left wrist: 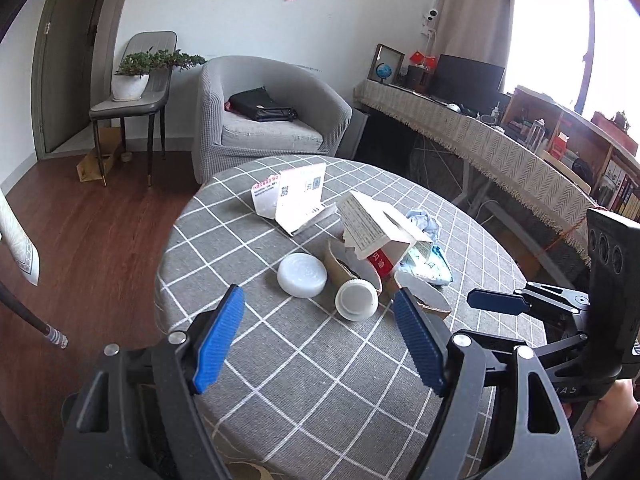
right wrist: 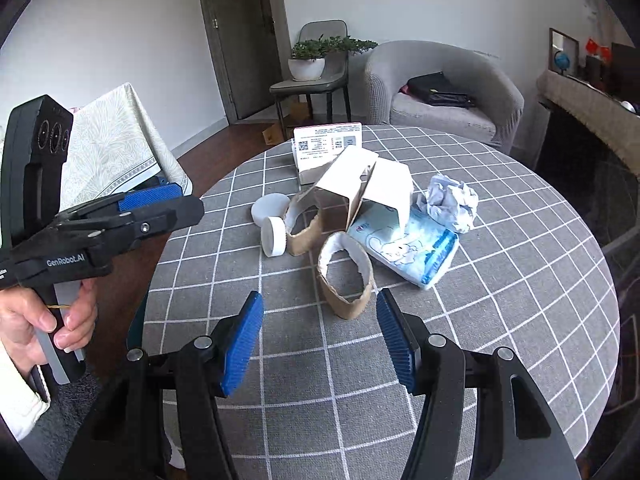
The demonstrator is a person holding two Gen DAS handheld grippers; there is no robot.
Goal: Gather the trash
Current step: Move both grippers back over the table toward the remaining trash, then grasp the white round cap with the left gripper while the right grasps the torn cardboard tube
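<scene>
Trash lies in a heap on the round grey checked table [left wrist: 304, 360]: a white lid [left wrist: 301, 274], a white bottle on its side [left wrist: 356, 300], torn brown paper cup pieces [right wrist: 347, 276], an open white carton [right wrist: 376, 188], a blue tissue pack [right wrist: 412, 246], crumpled paper [right wrist: 452, 200] and white cards [left wrist: 298, 196]. My left gripper [left wrist: 318, 344] is open and empty, just short of the bottle. My right gripper [right wrist: 318, 340] is open and empty, just short of the nearest cup piece. Each gripper also shows at the edge of the other's view.
A grey armchair [left wrist: 268, 120] with a black bag stands behind the table. A chair with a potted plant [left wrist: 132, 76] is to its left. A long cloth-covered desk [left wrist: 480, 136] runs along the right. Wood floor lies at the left.
</scene>
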